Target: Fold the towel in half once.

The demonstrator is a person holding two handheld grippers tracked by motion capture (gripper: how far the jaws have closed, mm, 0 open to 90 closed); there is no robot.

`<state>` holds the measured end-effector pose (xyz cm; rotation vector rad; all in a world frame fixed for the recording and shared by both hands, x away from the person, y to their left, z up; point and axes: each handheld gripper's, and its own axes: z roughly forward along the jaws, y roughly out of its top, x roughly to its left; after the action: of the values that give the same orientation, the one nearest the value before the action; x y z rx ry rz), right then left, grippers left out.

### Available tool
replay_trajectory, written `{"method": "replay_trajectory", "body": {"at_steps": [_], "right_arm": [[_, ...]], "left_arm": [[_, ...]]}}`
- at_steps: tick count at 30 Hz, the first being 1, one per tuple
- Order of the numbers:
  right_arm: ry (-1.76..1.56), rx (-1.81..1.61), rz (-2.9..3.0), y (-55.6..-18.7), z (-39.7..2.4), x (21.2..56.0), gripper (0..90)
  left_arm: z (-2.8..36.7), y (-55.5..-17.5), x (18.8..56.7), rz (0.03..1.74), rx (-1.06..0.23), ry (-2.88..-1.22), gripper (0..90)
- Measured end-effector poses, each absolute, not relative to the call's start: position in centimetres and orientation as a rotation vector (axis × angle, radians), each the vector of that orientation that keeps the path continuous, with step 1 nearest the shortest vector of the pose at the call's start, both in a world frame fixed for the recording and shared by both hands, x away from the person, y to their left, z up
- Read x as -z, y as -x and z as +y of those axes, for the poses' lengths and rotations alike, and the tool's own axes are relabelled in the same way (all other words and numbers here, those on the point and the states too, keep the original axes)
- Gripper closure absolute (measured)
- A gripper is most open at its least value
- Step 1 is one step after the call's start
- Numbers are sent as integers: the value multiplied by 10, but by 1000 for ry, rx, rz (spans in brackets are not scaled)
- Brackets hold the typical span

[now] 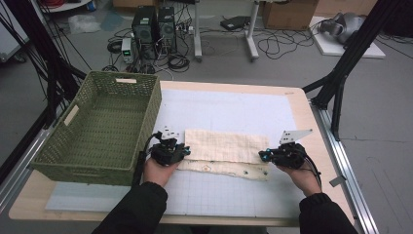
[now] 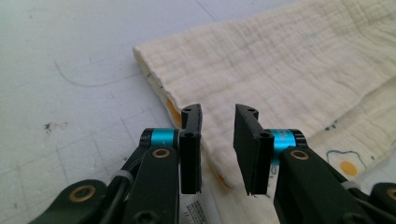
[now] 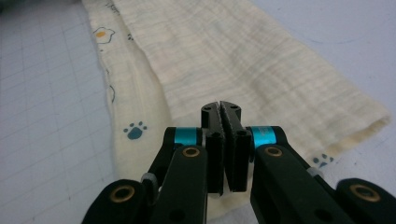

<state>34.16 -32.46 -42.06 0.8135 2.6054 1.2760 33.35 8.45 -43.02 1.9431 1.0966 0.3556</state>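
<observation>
My left gripper [image 2: 217, 140] stands narrowly parted over the near left edge of the one folded muslin cloth [image 2: 289, 74], pads clear of it. My right gripper [image 3: 223, 116] is closed at the cloth's right end; whether fabric is pinched I cannot tell. Two hands low, palms inward. One green wicker basket [image 1: 146, 114] beyond my left.

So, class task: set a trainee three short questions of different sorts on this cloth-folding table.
1. True or false: the basket holds the cloth.
2. Which gripper has its jaws apart: A left gripper, B right gripper?
3. Fill in: the cloth's printed side shows paw marks and fried ____.

Key: 1 false, the cloth lies folded on the mat beside the basket. 2 A. 3 eggs.
</observation>
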Motion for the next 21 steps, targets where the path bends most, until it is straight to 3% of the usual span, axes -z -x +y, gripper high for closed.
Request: {"method": "replay_trajectory", "body": {"at_steps": [5, 11, 21], "right_arm": [[-807, -1271, 2621, -339, -323, 422, 886], [-829, -1236, 2648, -339, -324, 431, 886], [-822, -1278, 2614, -336, -326, 423, 886]], "left_arm": [[83, -334, 435, 1081, -353, -2011, 723], [82, -336, 440, 1073, -339, -2069, 877], [87, -330, 426, 1068, -337, -1928, 882]]}}
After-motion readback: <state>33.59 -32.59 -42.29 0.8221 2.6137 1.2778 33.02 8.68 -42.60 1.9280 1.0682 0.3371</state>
